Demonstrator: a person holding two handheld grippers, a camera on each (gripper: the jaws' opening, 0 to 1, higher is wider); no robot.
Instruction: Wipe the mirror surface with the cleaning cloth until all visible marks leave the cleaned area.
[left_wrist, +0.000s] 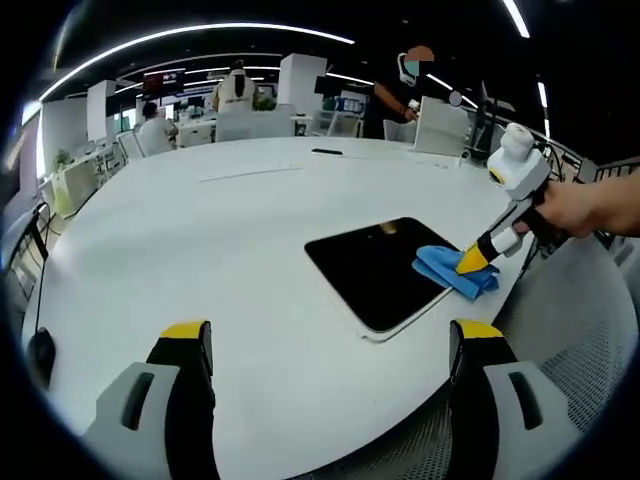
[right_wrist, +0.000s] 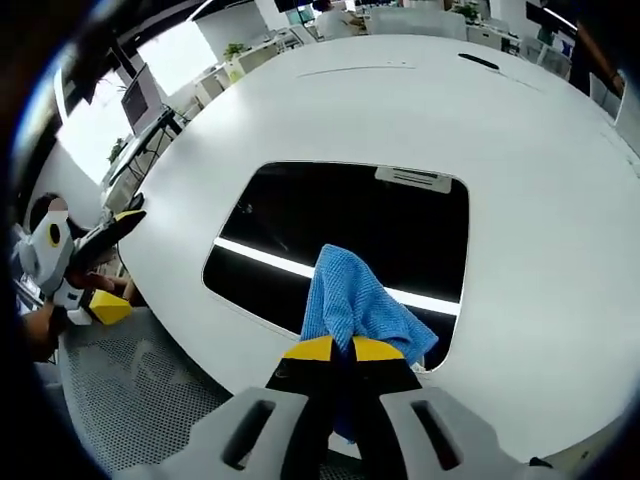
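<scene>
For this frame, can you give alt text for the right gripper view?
The right gripper, shut on a blue cloth, presses it on a dark rectangular mirror lying on a white table. The left gripper shows at the left edge.

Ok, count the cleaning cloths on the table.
1. One blue microfibre cloth lies on the near edge of the dark rectangular mirror, pinched in the right tongs. No other shows on the white table.
</scene>
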